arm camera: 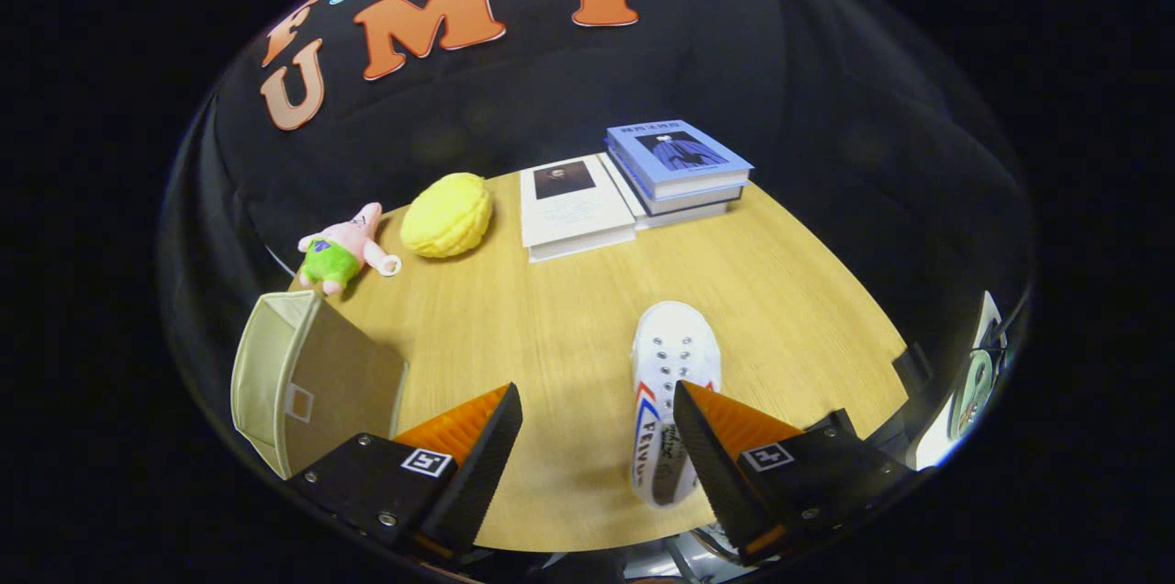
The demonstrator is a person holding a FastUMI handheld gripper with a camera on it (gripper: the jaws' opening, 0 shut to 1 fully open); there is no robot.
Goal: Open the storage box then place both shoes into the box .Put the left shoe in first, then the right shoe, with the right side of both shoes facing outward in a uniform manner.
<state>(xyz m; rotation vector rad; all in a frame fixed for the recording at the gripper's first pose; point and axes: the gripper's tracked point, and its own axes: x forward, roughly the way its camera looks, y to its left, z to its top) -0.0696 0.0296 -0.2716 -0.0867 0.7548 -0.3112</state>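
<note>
Storage box (303, 377): at ten o'clock off the fingers, mouth open, nothing seen inside.
Shoe (672, 382): one white shoe on the table (551, 336), beside the right finger, at one o'clock.
Gripper (597, 446): fingers spread wide, holding nothing.
Progress: box appears opened; shoes not yet placed.

Tabletop (551, 327): light wood-grain, smooth, matt. Storage box (303, 382) at the left edge: beige woven cloth, matt. White sneaker (668, 364): smooth canvas-like upper, metal eyelets. Starfish plush (344, 246): soft fuzzy cloth. Yellow cushion (448, 215): quilted, bumpy. Books (624, 185) at the far edge: paper covers, slight sheen. Gripper (597, 446) wide apart, gripping nothing; fingers (459, 437) ribbed, matt.
</note>
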